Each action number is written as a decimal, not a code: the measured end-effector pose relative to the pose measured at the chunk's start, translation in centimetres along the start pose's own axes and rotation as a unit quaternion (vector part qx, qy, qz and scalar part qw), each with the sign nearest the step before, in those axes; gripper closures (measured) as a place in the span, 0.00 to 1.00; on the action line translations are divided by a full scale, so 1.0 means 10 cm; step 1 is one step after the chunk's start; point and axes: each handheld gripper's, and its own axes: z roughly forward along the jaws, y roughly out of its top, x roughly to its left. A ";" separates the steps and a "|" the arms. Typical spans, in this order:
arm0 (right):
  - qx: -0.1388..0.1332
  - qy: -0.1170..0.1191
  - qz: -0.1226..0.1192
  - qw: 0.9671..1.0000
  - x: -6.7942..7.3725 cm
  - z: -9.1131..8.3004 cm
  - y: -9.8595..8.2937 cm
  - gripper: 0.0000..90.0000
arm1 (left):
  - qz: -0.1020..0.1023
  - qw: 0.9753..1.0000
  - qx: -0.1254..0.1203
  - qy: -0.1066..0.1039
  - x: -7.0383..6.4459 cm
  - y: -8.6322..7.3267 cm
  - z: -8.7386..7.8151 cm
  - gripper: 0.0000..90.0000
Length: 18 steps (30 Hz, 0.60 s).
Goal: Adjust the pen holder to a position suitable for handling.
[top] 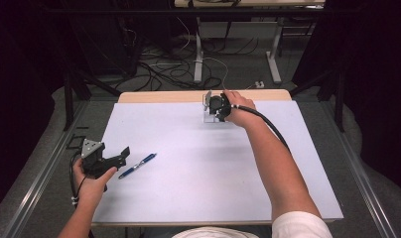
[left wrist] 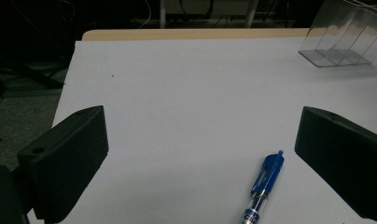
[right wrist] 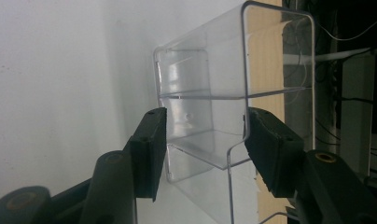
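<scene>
Right gripper [right wrist: 205, 140]: jaws clamped on one clear plastic holder [right wrist: 224, 93] at the table's [top: 188, 198] far edge. Left gripper [left wrist: 200, 154]: jaws apart, straddling one blue pen [left wrist: 263, 186] lying near-left on the white surface. Pen lettering too blurred to read.

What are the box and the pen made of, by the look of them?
Box: clear, glossy hard plastic, probably acrylic; the table shows through its walls and the edges catch light. Pen: blue plastic clip and top, with a clear barrel; plastic is likely, though unconfirmed.
</scene>
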 end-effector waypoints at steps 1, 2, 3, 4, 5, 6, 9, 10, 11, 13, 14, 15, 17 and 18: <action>-0.001 -0.004 0.003 1.000 0.01 0.01 0.00 0.54 | 0.000 1.000 0.000 0.000 0.00 0.00 0.00 0.03; 0.000 -0.003 0.003 1.000 0.01 0.01 0.00 0.54 | 0.000 1.000 -0.001 0.001 0.00 0.00 0.00 0.03; -0.001 -0.002 0.003 1.000 0.01 0.01 0.00 0.54 | -0.001 1.000 -0.001 0.000 0.00 0.00 0.00 0.04; -0.002 0.001 0.003 1.000 0.01 0.01 0.00 0.54 | 0.000 1.000 -0.003 0.000 0.00 0.00 0.00 0.04; 0.000 0.003 0.002 1.000 0.01 0.00 0.00 0.54 | 0.000 1.000 -0.003 0.001 0.00 0.00 0.00 0.04; 0.003 0.006 0.004 1.000 0.01 -0.01 0.00 0.53 | -0.001 1.000 -0.001 0.000 0.00 0.00 0.00 0.04; -0.021 -0.004 0.012 1.000 0.02 0.02 -0.01 0.55 | 0.000 1.000 0.001 0.001 -0.01 0.00 0.00 0.04; -0.002 0.007 0.011 1.000 0.01 -0.01 0.00 0.56 | 0.001 1.000 0.001 0.001 -0.01 0.00 0.00 0.05; -0.002 0.007 0.012 1.000 0.01 -0.02 0.00 0.58 | 0.001 1.000 0.001 0.001 -0.01 0.00 0.00 0.05; -0.004 0.008 0.014 1.000 0.01 -0.03 -0.01 0.61 | 0.001 1.000 0.001 0.001 -0.01 0.00 0.00 0.05; 0.002 0.012 0.012 1.000 0.01 -0.05 0.00 0.65 | 0.000 1.000 0.002 0.000 -0.01 0.00 0.00 0.05; -0.004 0.009 0.014 1.000 0.02 -0.05 0.00 0.67 | 0.000 1.000 0.002 0.000 -0.01 0.00 0.00 0.05; 0.000 0.010 0.014 1.000 0.02 -0.05 0.00 0.68 | 0.000 1.000 0.001 0.001 -0.01 0.00 0.00 0.05; 0.000 0.008 0.010 1.000 0.02 -0.06 0.00 0.69 | -0.001 1.000 0.002 0.001 -0.01 0.00 0.00 0.05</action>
